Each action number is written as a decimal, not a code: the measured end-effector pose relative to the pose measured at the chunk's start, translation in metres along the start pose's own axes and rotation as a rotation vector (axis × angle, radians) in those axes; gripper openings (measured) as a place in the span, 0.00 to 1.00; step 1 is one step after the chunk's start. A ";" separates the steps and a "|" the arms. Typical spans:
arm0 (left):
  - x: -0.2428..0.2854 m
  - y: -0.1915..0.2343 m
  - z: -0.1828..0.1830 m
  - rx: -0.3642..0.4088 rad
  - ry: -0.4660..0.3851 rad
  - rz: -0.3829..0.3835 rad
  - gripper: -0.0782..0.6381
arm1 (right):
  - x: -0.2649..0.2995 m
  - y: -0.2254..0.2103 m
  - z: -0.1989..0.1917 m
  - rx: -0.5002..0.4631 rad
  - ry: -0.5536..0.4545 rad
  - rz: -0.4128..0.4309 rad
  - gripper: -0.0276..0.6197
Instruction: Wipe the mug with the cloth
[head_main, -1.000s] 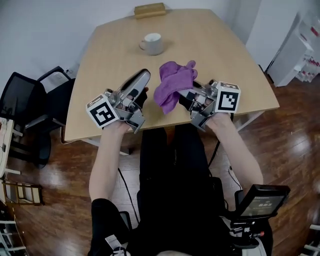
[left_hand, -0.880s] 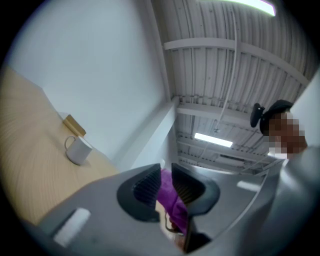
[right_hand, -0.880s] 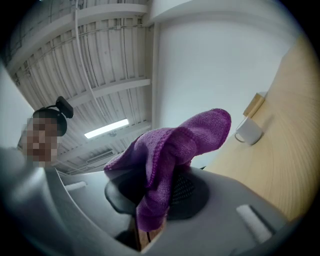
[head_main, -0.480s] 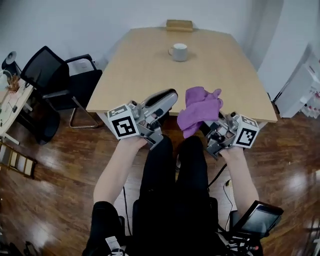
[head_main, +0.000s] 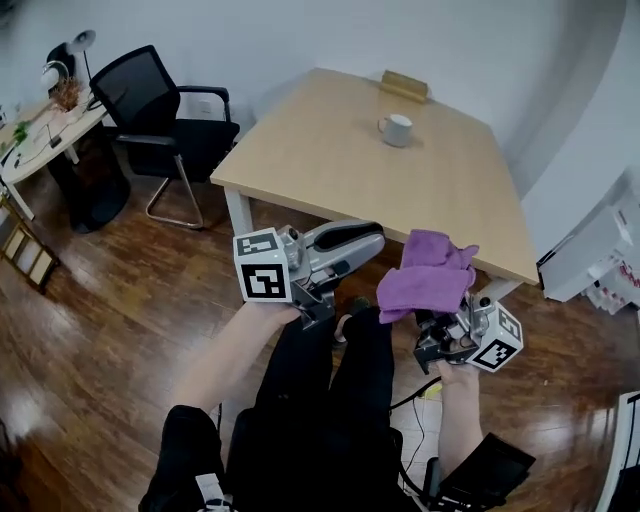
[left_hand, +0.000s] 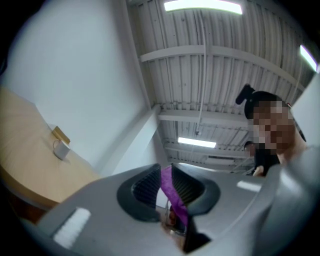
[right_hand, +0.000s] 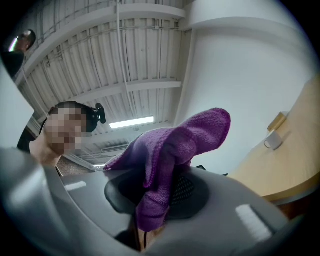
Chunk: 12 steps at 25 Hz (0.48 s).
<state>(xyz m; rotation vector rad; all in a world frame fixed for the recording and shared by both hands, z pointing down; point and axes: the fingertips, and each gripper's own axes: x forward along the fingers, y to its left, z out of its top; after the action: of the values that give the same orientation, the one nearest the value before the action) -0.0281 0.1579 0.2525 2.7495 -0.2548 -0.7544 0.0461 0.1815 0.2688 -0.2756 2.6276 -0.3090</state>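
The white mug (head_main: 397, 130) stands far off on the wooden table (head_main: 330, 150), close to its far edge; it also shows small in the left gripper view (left_hand: 61, 148) and the right gripper view (right_hand: 272, 141). My right gripper (head_main: 430, 318) is shut on a bunched purple cloth (head_main: 427, 275), which drapes over its pads (right_hand: 175, 150). My left gripper (head_main: 372, 234) hangs beside the cloth, apart from it, jaws shut on nothing; a purple strip shows through the thin slit between them in the left gripper view. Both grippers hover over my lap, short of the table's near edge.
A small wooden block (head_main: 404, 86) lies behind the mug. A black office chair (head_main: 160, 110) stands left of the table, with another desk (head_main: 40, 130) beyond it. White furniture (head_main: 590, 250) stands at the right. Wooden floor lies below.
The table and mug have slid much farther away in the head view. Both grippers, earlier over the table's near edge, now hang over my lap. The cloth stays held.
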 end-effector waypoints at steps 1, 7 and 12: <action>-0.002 -0.008 -0.001 0.003 -0.004 -0.001 0.21 | -0.004 0.007 0.000 -0.006 -0.003 -0.005 0.17; -0.009 -0.049 -0.009 0.011 -0.020 -0.006 0.20 | -0.030 0.042 0.001 -0.036 -0.024 -0.029 0.17; -0.007 -0.082 -0.016 0.029 -0.013 -0.029 0.20 | -0.047 0.075 0.008 -0.081 -0.067 -0.020 0.17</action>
<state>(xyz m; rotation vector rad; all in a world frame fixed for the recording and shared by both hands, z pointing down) -0.0180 0.2409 0.2432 2.7822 -0.2308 -0.7829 0.0805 0.2630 0.2623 -0.3340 2.5764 -0.1963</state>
